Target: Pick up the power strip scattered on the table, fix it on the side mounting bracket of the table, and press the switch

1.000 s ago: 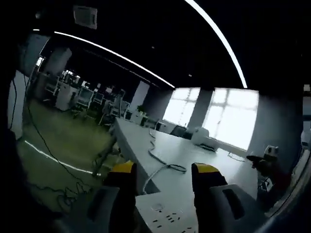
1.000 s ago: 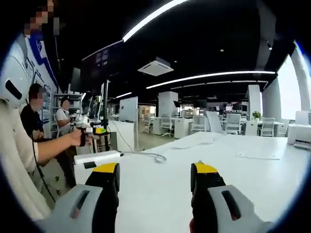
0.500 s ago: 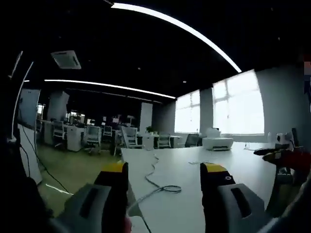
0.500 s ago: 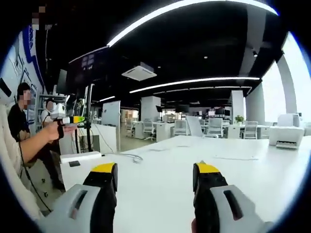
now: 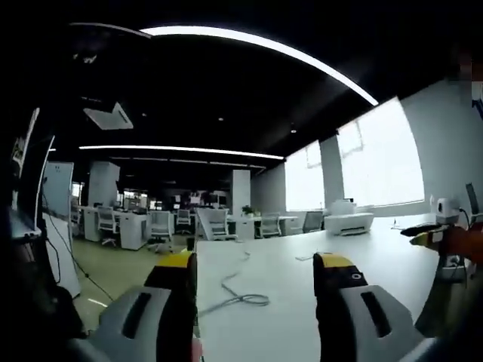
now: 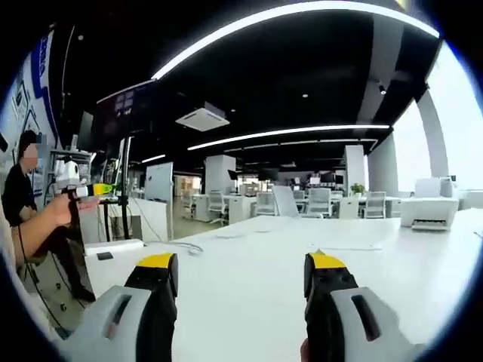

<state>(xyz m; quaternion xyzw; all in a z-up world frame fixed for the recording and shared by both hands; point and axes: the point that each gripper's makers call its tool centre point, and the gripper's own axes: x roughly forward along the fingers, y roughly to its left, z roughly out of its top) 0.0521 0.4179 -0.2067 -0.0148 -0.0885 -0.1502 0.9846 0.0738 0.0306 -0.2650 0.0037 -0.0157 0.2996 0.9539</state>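
The white power strip (image 6: 113, 247) lies at the left end of the white table (image 6: 256, 294), with a dark switch on its near end. Its white cable (image 6: 183, 246) curls away over the tabletop and appears as a looped cable (image 5: 240, 299) in the left gripper view. My right gripper (image 6: 240, 262) hovers above the table, open, with nothing between its yellow-tipped jaws. My left gripper (image 5: 256, 264) is open too and holds nothing. A hand holds that left gripper (image 6: 81, 190) up in the air, above and left of the strip.
A white printer (image 5: 348, 223) stands at the table's far side, also seen as a printer (image 6: 426, 213) at the right. Desks and office chairs (image 6: 264, 204) fill the room behind. A seated person (image 6: 23, 188) is at the left. The other gripper (image 5: 430, 235) enters from the right.
Both cameras have tipped upward and levelled out. The power strip has dropped out of the bottom of the left gripper view. In the right gripper view the strip sits lower and further left.
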